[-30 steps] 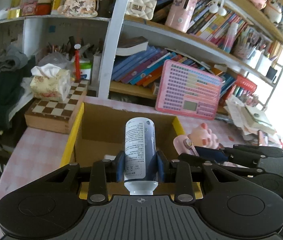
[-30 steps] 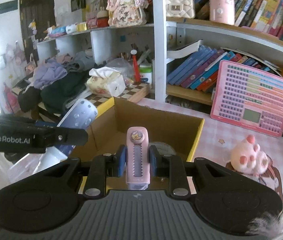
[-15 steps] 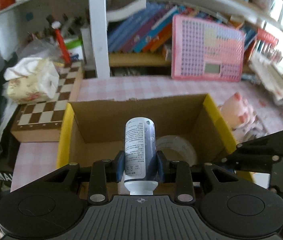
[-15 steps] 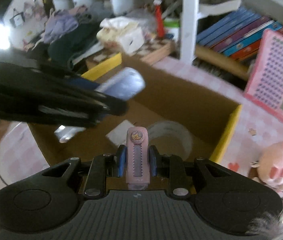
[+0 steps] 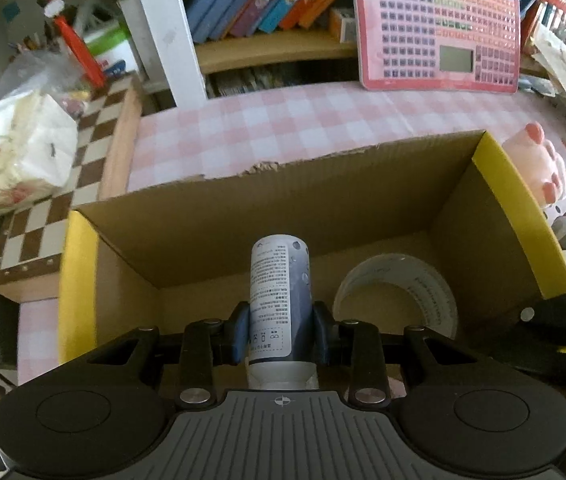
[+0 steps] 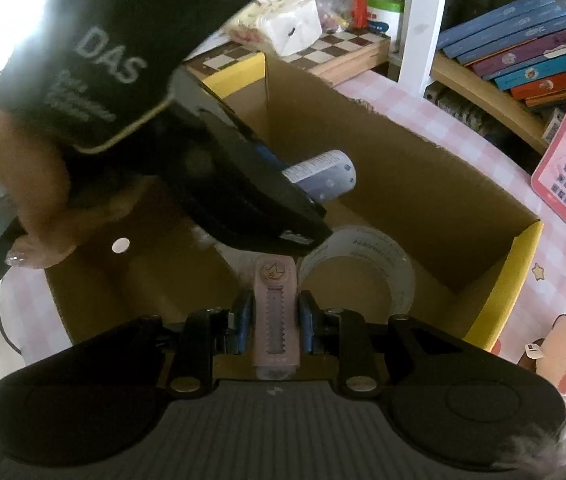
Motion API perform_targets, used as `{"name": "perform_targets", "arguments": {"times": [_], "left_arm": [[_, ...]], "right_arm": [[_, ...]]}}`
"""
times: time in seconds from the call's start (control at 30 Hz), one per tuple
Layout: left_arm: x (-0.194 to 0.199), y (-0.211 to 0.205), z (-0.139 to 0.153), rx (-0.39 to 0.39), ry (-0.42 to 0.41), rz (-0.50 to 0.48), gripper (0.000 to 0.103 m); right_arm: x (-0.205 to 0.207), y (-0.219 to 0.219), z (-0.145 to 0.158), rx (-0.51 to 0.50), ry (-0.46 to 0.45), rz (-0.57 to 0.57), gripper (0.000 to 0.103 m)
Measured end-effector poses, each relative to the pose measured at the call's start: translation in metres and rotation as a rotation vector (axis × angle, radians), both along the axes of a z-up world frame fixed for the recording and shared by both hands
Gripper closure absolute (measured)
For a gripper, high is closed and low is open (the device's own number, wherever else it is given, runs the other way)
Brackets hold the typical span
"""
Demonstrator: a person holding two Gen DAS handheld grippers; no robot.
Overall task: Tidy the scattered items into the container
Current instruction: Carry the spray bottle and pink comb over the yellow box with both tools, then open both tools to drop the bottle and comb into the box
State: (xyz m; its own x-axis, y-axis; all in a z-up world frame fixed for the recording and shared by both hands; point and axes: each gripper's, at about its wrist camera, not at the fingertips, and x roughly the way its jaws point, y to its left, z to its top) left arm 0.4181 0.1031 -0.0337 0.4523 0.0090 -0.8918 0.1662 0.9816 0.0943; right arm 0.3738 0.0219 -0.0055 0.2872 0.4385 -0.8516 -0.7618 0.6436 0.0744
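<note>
Cardboard box with yellow flaps (image 5: 211,216) sat open on the pink-checked tablecloth (image 5: 283,120), filling the middle of both wrist views. Already had a roll of clear tape (image 5: 399,292) lying on its floor, around 3 o'clock of the left claw's tips.

Left gripper (image 5: 281,332) pointed steeply down over the box, clamped tight on a white-and-blue cylindrical bottle with a printed label (image 5: 279,292), pads squeezing both sides near the capped end, bottom end sticking out towards 12 o'clock. Showed up in the right wrist view too, coming in from 10 o'clock, bottle poking out over the box interior, with a bare hand (image 6: 31,184) and black sleeve (image 6: 95,40) behind it.

Right gripper (image 6: 274,322) closed all the way on a small pale pink clip-shaped thing with a zigzag strip (image 6: 275,308), tape roll just past it at about 1 o'clock.

Elsewhere: wooden chessboard (image 5: 63,200) with a floral tissue pack (image 5: 15,156) on it at 10 o'clock of the box, pink toy keyboard tablet (image 5: 439,28) leaning at the shelf at 1 o'clock, pink plush paw (image 5: 531,160) beside the box at 3 o'clock.
</note>
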Motion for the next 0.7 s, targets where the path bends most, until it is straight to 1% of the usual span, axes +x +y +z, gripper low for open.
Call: {"name": "perform_targets", "arguments": {"times": [0.23,0.33,0.5,0.57,0.7], "left_arm": [[0.005,0.001,-0.009,-0.023,0.030,-0.002,0.072],[0.005,0.003,-0.010,-0.062,0.041,-0.007,0.072],[0.001,0.006,-0.001,-0.099,0.008,-0.019,0.066],[-0.003,0.008,0.005,-0.118,-0.008,-0.016,0.066],[-0.013,0.015,0.018,-0.154,-0.045,-0.004,0.066]], "right_arm": [[0.002,0.002,-0.005,-0.010,0.018,-0.002,0.079],[0.003,0.003,-0.004,-0.005,0.025,-0.008,0.079],[0.005,0.001,-0.001,0.035,0.056,-0.040,0.077],[0.002,-0.001,0.003,0.050,0.057,-0.051,0.068],[-0.002,-0.006,0.013,0.074,0.050,-0.069,0.066]]}}
